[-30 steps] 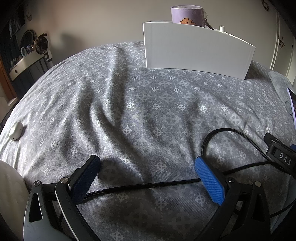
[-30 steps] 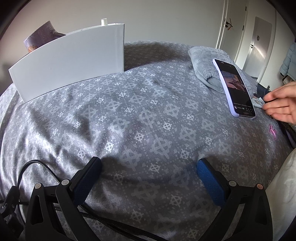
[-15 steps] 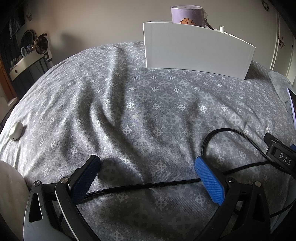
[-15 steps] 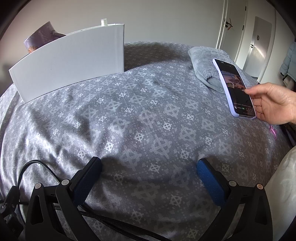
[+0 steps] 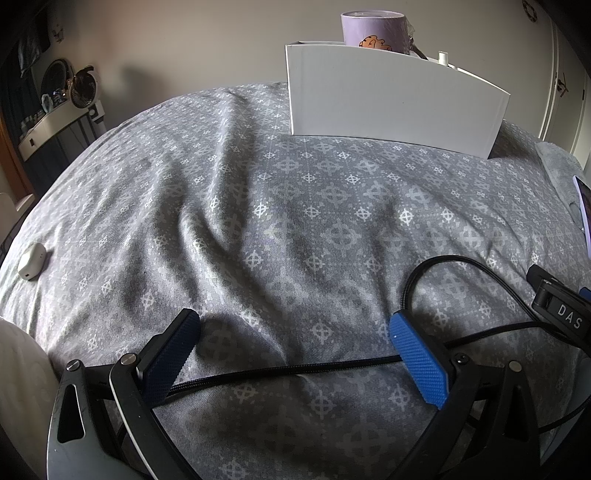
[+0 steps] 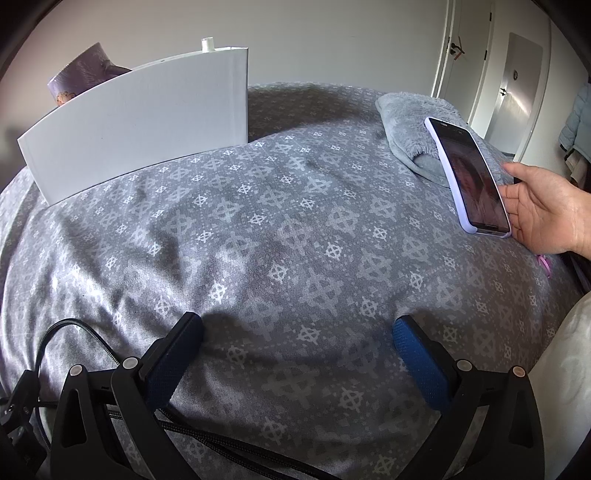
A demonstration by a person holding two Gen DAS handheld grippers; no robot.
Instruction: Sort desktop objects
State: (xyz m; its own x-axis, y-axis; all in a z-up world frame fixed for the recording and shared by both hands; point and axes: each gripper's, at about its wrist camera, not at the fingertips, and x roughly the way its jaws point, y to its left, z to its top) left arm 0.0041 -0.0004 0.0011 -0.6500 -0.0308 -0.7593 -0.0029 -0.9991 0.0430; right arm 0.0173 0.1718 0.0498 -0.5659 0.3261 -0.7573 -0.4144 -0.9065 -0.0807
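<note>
A white organizer box (image 5: pixel 391 107) stands at the far side of the grey patterned cloth (image 5: pixel 280 229), with a purple cup (image 5: pixel 375 27) inside it; the box also shows in the right wrist view (image 6: pixel 136 125). A small white case (image 5: pixel 31 260) lies at the far left. A phone in a lilac case (image 6: pixel 469 177) leans on a grey fluffy towel (image 6: pixel 417 129), and a bare hand (image 6: pixel 543 210) touches its right edge. My left gripper (image 5: pixel 293 332) is open and empty, low over the cloth. My right gripper (image 6: pixel 297 336) is open and empty.
A black braided cable (image 5: pixel 295 369) runs across the cloth between the left gripper's fingers and loops to the right. The other gripper's black body (image 5: pixel 561 314) sits at the right edge. A small pink item (image 6: pixel 545 264) lies near the hand. White doors (image 6: pixel 517 74) stand behind.
The hand has moved in from the right and now holds the phone's right edge. The phone screen has changed. Both grippers have stayed still.
</note>
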